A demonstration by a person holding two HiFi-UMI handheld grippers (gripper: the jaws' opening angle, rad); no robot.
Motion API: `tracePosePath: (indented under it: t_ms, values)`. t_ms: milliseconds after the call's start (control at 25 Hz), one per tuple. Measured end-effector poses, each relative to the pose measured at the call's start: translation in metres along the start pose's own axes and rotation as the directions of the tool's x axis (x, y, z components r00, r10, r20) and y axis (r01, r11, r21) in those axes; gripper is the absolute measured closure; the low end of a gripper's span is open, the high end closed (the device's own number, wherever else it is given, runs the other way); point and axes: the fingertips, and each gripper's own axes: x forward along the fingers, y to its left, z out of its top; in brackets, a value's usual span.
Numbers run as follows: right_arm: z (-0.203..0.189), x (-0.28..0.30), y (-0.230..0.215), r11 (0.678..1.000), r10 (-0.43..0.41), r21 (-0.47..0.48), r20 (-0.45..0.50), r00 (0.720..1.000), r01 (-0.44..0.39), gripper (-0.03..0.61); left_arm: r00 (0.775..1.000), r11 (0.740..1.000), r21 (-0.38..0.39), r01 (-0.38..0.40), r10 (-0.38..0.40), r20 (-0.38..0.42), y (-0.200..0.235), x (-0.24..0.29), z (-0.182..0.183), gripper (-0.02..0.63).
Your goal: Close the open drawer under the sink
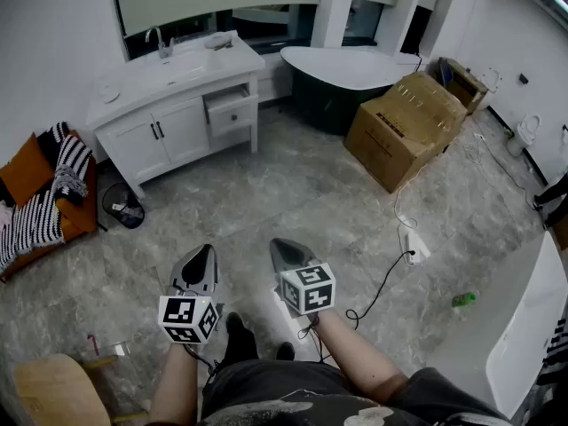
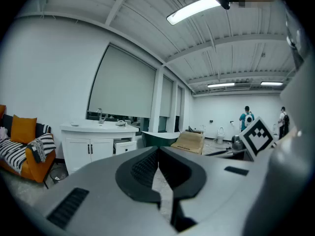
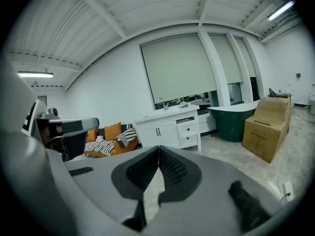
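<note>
Head view looks steeply down fr. well back; both gripper views face fwd, all sharing distant vanity (image 1: 180,130).

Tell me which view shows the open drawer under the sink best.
The head view: from above, the drawer juts clearly out of the white vanity. The left gripper view shows it small, angled, sticking out slightly. The right gripper view shows mostly its front, so its opening is hard to judge.

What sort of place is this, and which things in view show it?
Likely a bathroom display or fit-out space: a white sink cabinet, a dark freestanding bathtub, and a large cardboard box standing unpacked nearby.
</note>
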Motion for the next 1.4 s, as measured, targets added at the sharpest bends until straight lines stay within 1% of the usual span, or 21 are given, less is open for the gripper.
tracePosePath:
  t_ms: [440,520,600,720,840,1000,1280,1400]
  values:
    - [-0.002,-0.017,-0.004,1.0,0.013,0.006,0.015,1.0,-0.013,0.552,1.0,1.0,-0.002,0.009,-0.009,-0.004,-0.019,-0.004,-0.002,0.598]
    - [-0.002,-0.02,-0.003,0.999,0.028,0.029,0.038,0.999,-0.029,0.552,1.0,1.0,0.002,0.006,-0.006,-0.006,-0.021,-0.007,-0.002,0.598]
    - [-0.001,-0.022,-0.003,0.996,0.045,0.072,0.07,0.997,-0.05,0.551,1.0,1.0,0.001,-0.003,0.003,-0.007,-0.018,-0.009,-0.005,0.598]
    - [-0.003,-0.018,-0.007,0.995,0.038,0.094,0.07,0.997,-0.045,0.551,1.0,1.0,-0.01,-0.013,0.013,-0.007,-0.009,-0.007,-0.007,0.598]
    - [-0.004,-0.006,-0.012,0.997,0.02,0.076,0.053,0.998,-0.024,0.551,1.0,1.0,-0.006,-0.004,0.004,-0.017,0.001,0.006,-0.013,0.598]
    - [0.006,0.021,-0.03,0.996,-0.027,0.091,0.048,0.998,0.023,0.551,1.0,0.999,-0.021,0.024,-0.025,-0.019,0.021,0.038,-0.012,0.598]
    - [0.035,0.096,-0.06,0.985,-0.124,0.123,0.038,0.992,0.119,0.551,0.995,0.995,-0.035,0.09,-0.091,-0.038,0.083,0.116,-0.001,0.598]
    - [0.052,0.129,-0.067,0.98,-0.156,0.131,0.04,0.987,0.15,0.551,0.994,0.994,-0.046,0.101,-0.104,-0.047,0.115,0.142,0.005,0.598]
